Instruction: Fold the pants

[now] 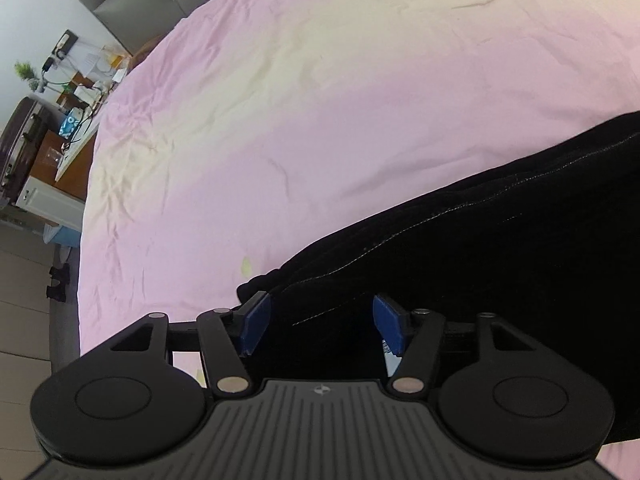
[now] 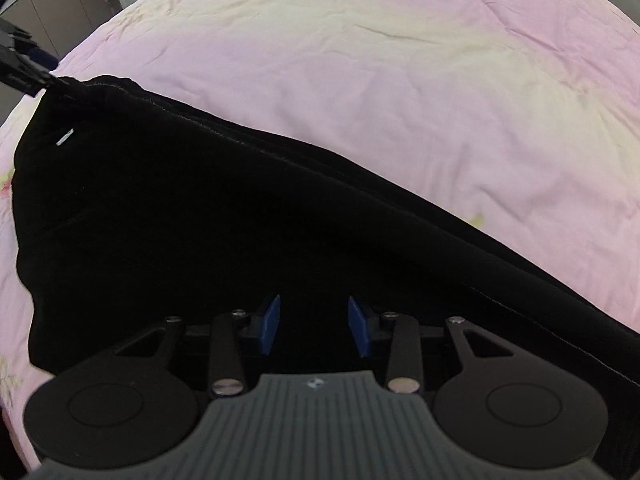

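While both grippers hover with jaws apart and nothing between the pads, we note that the left gripper (image 1: 322, 326) stands wide and the right gripper (image 2: 314, 326) narrower. Directly beneath both, the black pants (image 2: 200, 220) lie on the pink bed (image 2: 380, 80). We judge them soft, limp and light; grip at a stitched seam or hem.
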`<state>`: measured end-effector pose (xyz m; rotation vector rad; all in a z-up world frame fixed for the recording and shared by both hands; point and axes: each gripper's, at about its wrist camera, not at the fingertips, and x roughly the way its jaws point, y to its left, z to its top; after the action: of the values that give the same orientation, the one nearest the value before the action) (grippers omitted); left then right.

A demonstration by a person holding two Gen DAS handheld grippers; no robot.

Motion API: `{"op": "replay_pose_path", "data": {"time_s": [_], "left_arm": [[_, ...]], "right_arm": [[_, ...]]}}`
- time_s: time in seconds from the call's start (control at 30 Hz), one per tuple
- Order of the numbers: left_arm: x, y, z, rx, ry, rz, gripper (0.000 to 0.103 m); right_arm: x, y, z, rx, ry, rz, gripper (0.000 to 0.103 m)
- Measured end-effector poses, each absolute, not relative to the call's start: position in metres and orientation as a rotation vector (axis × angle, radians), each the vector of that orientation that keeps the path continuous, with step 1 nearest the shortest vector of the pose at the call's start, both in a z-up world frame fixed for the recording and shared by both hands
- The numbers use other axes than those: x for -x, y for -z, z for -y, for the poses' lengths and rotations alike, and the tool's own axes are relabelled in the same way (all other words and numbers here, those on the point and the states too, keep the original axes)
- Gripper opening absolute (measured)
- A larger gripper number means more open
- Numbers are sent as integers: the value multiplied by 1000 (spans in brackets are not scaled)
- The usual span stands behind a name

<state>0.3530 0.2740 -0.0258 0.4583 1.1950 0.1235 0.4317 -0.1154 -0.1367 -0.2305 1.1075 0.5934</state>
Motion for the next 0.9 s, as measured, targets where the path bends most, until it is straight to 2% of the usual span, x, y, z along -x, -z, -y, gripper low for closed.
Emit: {"op": "replay_pose_path", "data": {"time_s": [0.23,0.43,0.73,0.77,0.83,0.9], "left_arm": [[-308,18,-315,-370,-154,-1139,70],[-283,27,-352,-215,-180,-1126,70],[-259,30,-379,-85,-163,-1010,69],[-264,32,-379,-75,-165,-996,68],[-278,33,-380,-62,-176,-957,59],[-296,38,-382,-20,-219,-949,46]], "right_arm": [[-497,154,61,181,-475,-1078,32],[-520,164,36,163,-391,-1088,33],[-461,130,34,200,-489,-1086,33],[-453,127,30,224,-496,-1083,33],[-443,123,28,252,-502,-1069,33],[-444,124,21,254,-496,-1057,33]]}}
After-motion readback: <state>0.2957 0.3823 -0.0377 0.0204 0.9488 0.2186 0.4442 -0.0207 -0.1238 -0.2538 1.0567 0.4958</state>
